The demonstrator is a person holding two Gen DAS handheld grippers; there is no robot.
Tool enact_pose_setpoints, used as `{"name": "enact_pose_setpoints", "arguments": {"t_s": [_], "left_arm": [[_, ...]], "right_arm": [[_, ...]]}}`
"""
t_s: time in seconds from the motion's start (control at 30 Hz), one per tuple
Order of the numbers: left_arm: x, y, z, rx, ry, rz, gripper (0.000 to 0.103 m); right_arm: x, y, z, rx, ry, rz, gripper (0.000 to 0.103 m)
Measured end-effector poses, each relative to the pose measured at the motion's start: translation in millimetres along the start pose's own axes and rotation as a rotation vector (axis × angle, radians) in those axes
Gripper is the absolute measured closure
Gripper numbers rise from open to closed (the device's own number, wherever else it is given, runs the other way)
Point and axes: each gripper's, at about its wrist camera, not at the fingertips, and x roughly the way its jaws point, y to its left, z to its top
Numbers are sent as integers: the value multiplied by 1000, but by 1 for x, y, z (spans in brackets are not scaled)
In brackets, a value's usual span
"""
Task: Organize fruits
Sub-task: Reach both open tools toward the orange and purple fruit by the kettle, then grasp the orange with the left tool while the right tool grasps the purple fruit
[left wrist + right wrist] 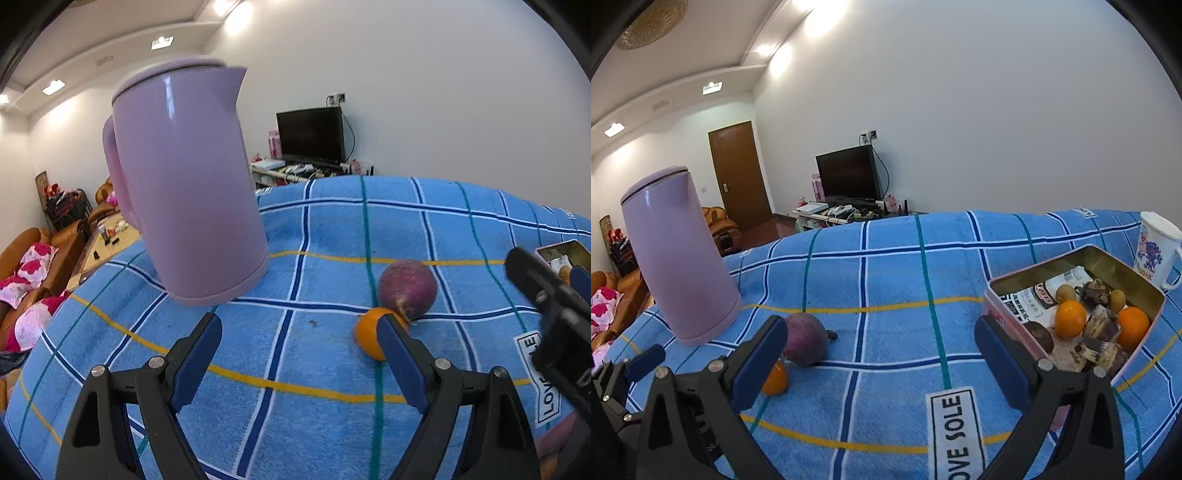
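Observation:
A round purple fruit (406,288) lies on the blue checked cloth (314,369), touching a small orange (367,334). My left gripper (300,325) is open and empty; its right finger covers part of the orange, which sits just outside the jaws. In the right wrist view the purple fruit (805,339) and the orange (775,376) lie by the left finger of my right gripper (881,328), which is open with only cloth between its fingers. A pink tin (1004,291) at the right holds two oranges (1070,318), small brownish fruits and dark chunks.
A tall lilac kettle (184,184) stands on the cloth at the left, close to the fruit. A white printed mug (1156,251) stands behind the tin. The right gripper's black body (554,314) shows at the right edge. Sofas and a TV stand lie beyond the table.

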Motion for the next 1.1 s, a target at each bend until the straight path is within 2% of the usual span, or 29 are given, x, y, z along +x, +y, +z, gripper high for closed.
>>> {"name": "enact_pose_setpoints", "arguments": {"t_s": [0.2, 0.33, 0.53, 0.7, 0.8, 0.97, 1.03, 1.1], "left_arm": [[9, 1, 2, 30, 31, -14, 16], [21, 6, 2, 56, 102, -90, 16], [33, -1, 3, 68, 178, -177, 16], [28, -28, 10, 129, 156, -224, 16], [31, -40, 15, 158, 149, -194, 16], [52, -31, 16, 89, 199, -191, 16], [57, -27, 13, 71, 209, -220, 17], [62, -26, 12, 61, 234, -238, 26]], "right_arm": [[-2, -7, 1, 33, -17, 16, 0], [-4, -11, 1, 49, -20, 21, 0], [0, -13, 0, 31, 28, 28, 0], [0, -19, -1, 61, 36, 42, 0], [2, -23, -1, 85, 47, 42, 0], [4, -25, -2, 95, 64, 45, 0], [5, -24, -2, 86, 66, 44, 0], [4, -22, -1, 75, 65, 42, 0]]}}
